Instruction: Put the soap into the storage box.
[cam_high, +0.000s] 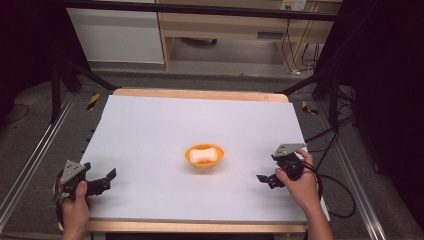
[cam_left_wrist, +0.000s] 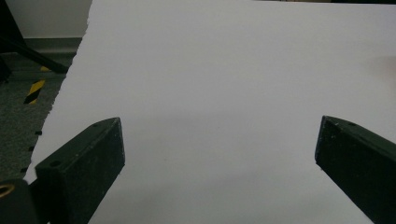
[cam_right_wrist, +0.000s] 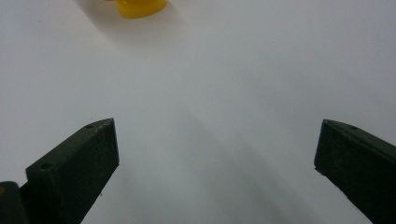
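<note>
Roughly centred on the white sheet sits an orange bowl with a pale, soap-like block lying in it. High view: the block's long axis runs left-right across the table, slightly tilted, right end a bit farther from the person; the bowl's oval follows the same line. Block's exact nature is hard to make out at this size. Left gripper is at the near-left edge of the sheet, held in the person's left hand, jaws spread wide and pointing right toward the middle. Right gripper is at the near-right, in the right hand, jaws also spread wide, pointing left toward the bowl. Both are well apart from the bowl, nothing between the jaws of either. Left gripper view: two black jaws far apart over bare white sheet, sheet's ragged left edge and grey floor with a yellow-black stripe marker beyond it. Right gripper view: jaws far apart, the bowl cut off by the top edge, just its yellow lower wall visible, blurred; its contents are out of frame there. Wooden table edge shows past the far side of the sheet.
</note>
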